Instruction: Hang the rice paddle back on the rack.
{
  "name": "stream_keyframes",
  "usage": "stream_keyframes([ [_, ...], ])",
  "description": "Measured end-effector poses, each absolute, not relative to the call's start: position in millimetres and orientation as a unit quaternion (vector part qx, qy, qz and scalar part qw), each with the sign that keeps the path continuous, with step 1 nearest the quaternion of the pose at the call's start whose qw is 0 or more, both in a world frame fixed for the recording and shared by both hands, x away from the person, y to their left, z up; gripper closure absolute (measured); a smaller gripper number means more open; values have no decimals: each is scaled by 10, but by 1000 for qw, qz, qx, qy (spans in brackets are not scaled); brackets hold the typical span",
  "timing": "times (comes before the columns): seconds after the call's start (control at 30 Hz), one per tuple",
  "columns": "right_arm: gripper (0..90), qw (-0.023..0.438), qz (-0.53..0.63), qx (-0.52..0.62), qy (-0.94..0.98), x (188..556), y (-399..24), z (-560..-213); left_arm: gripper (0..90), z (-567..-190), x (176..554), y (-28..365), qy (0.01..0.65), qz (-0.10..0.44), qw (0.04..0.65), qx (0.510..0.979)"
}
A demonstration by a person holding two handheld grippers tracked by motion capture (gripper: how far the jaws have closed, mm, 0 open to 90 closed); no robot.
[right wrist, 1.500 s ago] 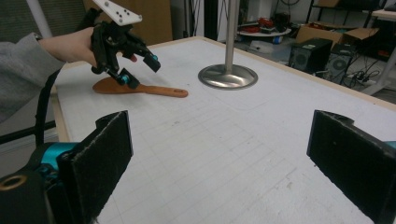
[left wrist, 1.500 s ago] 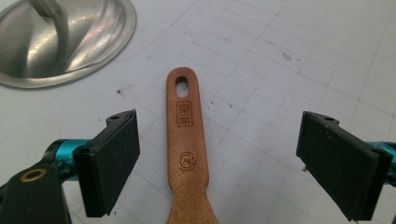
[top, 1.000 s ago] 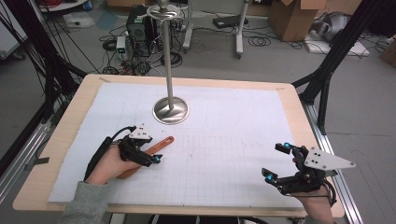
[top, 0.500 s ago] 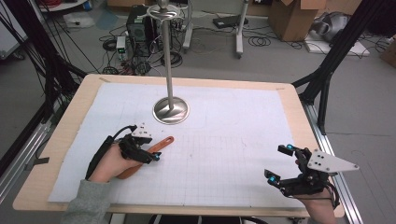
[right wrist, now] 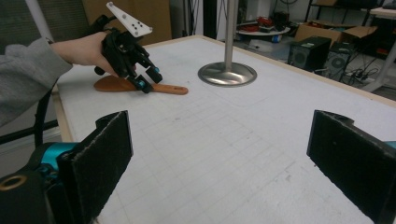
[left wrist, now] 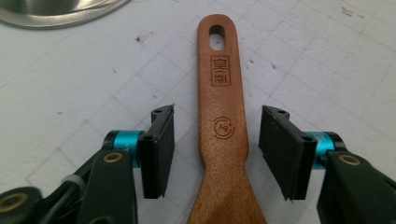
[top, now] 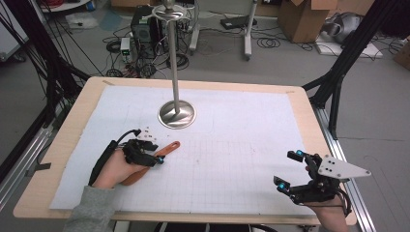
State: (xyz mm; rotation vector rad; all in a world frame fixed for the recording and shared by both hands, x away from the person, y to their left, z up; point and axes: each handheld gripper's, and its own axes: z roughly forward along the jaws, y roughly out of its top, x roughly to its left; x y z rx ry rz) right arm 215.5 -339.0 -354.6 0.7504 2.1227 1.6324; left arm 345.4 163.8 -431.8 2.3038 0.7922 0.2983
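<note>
Wooden counter (top: 309, 104) carried a white grid sheet (top: 251, 145); a steel stand (top: 177, 113) stood on its far middle. A wooden spatula (left wrist: 223, 126) lay flat on the sheet just in front of the stand's base. Left gripper (left wrist: 215, 149) straddled the handle, jaws just closing, pads not yet touching wood. Right gripper (top: 292, 170) sat well apart at the near right corner, jaws spread wide, nothing between them.
</note>
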Motion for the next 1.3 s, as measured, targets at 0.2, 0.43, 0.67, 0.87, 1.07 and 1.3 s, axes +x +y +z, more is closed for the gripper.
stream_keyframes([
  [0.2, 56, 178, 576, 268, 751, 2160, -3387, -3558, 556, -4311, 3459, 1653, 306, 113, 337, 883],
  [0.43, 56, 177, 575, 266, 753, 2172, -3378, -3572, 645, -4304, 3453, 1642, 311, 116, 335, 882],
  [0.67, 56, 176, 579, 266, 750, 2173, -3385, -3555, 648, -4289, 3434, 1636, 312, 123, 333, 881],
  [0.87, 56, 175, 583, 266, 747, 2196, -3384, -3546, 649, -4194, 3385, 1682, 314, 133, 354, 871],
  [1.07, 56, 172, 586, 261, 748, 2233, -3343, -3538, 649, -4035, 3290, 1776, 318, 153, 393, 849],
  [1.3, 56, 168, 587, 247, 752, 2316, -3243, -3533, 649, -3866, 3157, 1881, 317, 173, 426, 829],
])
